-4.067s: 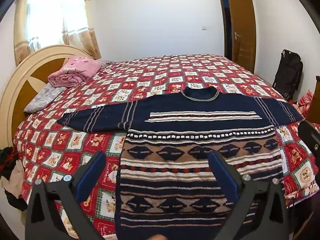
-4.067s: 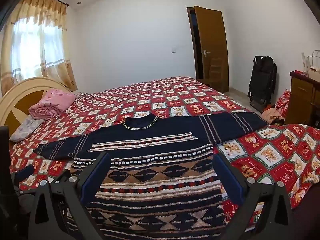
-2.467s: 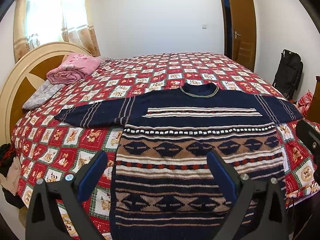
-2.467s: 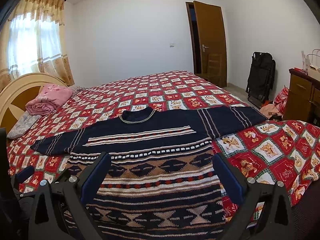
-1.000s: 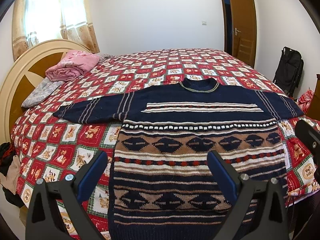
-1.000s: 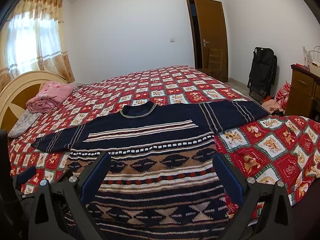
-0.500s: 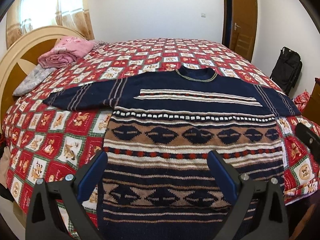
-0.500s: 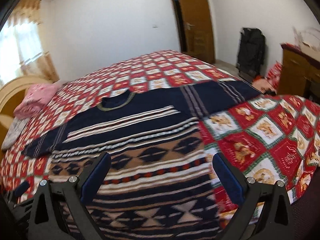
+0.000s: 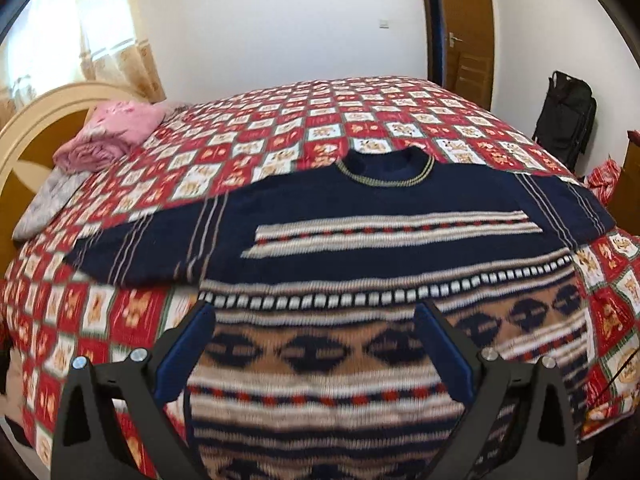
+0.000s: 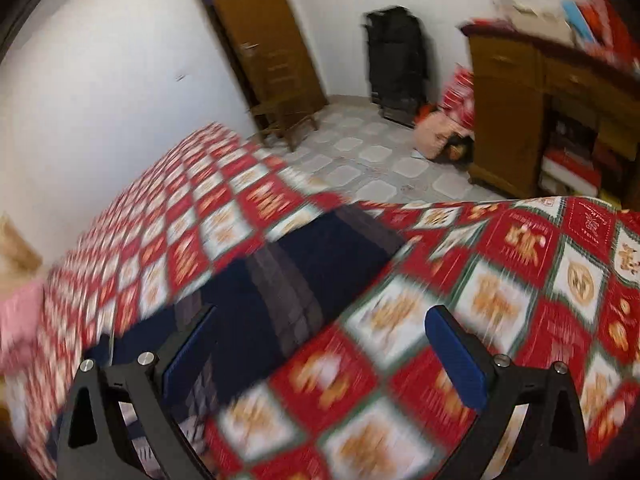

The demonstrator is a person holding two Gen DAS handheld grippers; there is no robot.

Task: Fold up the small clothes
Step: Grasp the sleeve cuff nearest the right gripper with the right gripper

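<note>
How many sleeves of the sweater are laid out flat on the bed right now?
2. One sleeve stretches toward the headboard side; the other sleeve reaches toward the door side, with its cuff near the bed's edge. Neither is folded in yet.

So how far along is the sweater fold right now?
Done: the sweater lies flat on the bedspread, both sleeves spread out. In hand: nothing gripped; the left gripper hangs open over the sweater's body, and the right gripper is open, aimed near the right sleeve. Left: every fold, since no sleeve is turned in.
</note>
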